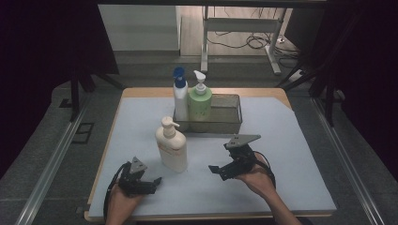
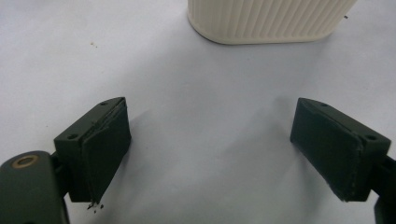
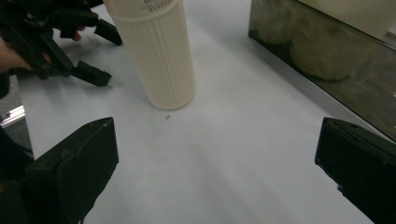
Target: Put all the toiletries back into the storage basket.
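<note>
Three pump bottles: cream (image 1: 172, 145), green (image 1: 200, 101), white with blue cap (image 1: 180, 96); one basket (image 1: 231, 116); apparently two grippers.

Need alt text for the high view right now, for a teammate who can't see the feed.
A cream pump bottle stands upright on a white mat between two open hand-held grippers, the left gripper and the right gripper, neither touching it. Behind it, a metal basket holds a white bottle with a blue cap and a green pump bottle.

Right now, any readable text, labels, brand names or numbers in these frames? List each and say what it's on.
None can be quoted.
Cream pump bottle: reddish label print in the high view and dark print near its top edge in the right gripper view, both too blurred to read.
Green pump bottle, blue-capped white bottle, metal basket: no legible text.
</note>
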A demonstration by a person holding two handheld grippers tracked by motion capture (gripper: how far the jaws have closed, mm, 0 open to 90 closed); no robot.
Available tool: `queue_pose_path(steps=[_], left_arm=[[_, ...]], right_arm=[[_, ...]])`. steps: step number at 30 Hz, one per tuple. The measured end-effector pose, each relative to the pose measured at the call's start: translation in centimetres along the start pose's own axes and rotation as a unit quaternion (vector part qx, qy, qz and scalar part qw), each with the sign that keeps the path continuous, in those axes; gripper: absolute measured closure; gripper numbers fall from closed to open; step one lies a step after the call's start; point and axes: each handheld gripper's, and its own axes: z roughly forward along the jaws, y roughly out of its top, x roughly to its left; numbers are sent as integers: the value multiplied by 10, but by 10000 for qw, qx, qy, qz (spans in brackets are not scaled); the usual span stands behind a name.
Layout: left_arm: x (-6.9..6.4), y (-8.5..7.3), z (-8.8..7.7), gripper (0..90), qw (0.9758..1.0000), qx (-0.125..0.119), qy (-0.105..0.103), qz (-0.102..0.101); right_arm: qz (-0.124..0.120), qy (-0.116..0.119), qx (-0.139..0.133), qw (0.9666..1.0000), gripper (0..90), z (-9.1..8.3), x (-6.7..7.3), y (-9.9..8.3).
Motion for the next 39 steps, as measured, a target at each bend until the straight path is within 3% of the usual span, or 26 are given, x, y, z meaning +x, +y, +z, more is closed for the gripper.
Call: queue_pose_path(steps=[4, 15, 28, 39], left_arm=[[0, 0, 0, 121, 10000, -18, 0, -25], [0, 0, 0, 121, 10000, -14, -3, -28], [0, 0, 0, 121, 10000, -12, -2, -24], [0, 0, 0, 122, 10000, -11, -3, -26]], right_arm=[[168, 99, -68, 9998, 0, 6, 3, 7], [-74, 101, -92, 9999, 0, 21, 18, 26], [-207, 206, -158, 9994, 109, 45, 33, 50], [-368, 125, -194, 9991, 167, 66, 44, 66]])
